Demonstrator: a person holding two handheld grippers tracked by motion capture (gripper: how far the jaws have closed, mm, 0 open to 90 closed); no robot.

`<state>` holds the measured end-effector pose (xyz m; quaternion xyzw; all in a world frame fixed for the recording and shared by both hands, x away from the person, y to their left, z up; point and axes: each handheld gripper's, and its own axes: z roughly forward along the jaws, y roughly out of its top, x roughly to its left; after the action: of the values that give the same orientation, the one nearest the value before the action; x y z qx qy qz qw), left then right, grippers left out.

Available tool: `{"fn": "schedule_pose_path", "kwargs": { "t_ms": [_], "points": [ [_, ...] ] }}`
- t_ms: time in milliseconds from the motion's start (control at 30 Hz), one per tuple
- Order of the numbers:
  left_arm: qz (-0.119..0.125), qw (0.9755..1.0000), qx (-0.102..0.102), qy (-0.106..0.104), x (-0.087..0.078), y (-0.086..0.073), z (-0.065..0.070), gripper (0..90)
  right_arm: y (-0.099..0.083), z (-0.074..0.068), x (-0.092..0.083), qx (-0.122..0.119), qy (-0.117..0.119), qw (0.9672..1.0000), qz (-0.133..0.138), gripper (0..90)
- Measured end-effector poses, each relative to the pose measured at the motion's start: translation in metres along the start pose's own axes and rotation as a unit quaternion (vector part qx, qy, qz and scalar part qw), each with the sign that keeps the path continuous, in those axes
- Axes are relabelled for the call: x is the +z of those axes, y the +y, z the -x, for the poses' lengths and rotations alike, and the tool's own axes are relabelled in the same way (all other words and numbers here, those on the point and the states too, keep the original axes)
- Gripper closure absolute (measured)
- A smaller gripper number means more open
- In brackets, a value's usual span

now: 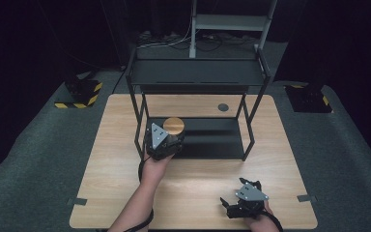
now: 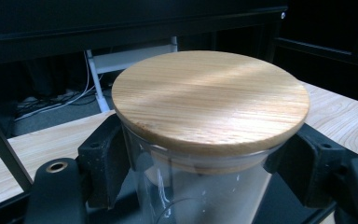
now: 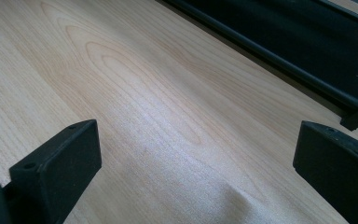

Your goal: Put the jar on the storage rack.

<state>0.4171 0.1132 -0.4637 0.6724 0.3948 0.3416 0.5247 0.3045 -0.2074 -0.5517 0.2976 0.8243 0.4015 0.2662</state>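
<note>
The jar (image 2: pixel 200 191) is clear, glossy glass; its lid (image 2: pixel 209 100) is smooth, matt pale wood with fine grain. The table (image 1: pixel 125 193) is light woodgrain, faintly sheened. The rack (image 1: pixel 195 72) looks like matt black metal.

The jar (image 2: pixel 200 186) is clear glass under a tan, straight-grained wooden lid (image 2: pixel 209 95). The table (image 1: pixel 125 164) is pale wood with wavy grain. At 12 o'clock the shelf rack (image 1: pixel 198 72) is matt black. At 10 o'clock a floor base (image 1: pixel 77 94) has yellow-black stripes.

Black grippers (image 1: pixel 160 141), grey triangular plates
</note>
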Motion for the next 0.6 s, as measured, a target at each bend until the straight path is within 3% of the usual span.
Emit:
{"fn": "schedule_pose_path", "kwargs": {
  "t_ms": [600],
  "points": [
    [-0.004,0.9999,-0.012,0.005,0.012,-0.002,-0.003,26.3,0.000,0.000,0.000,0.002,0.001,1.0000,0.000,0.0]
  ]
}}
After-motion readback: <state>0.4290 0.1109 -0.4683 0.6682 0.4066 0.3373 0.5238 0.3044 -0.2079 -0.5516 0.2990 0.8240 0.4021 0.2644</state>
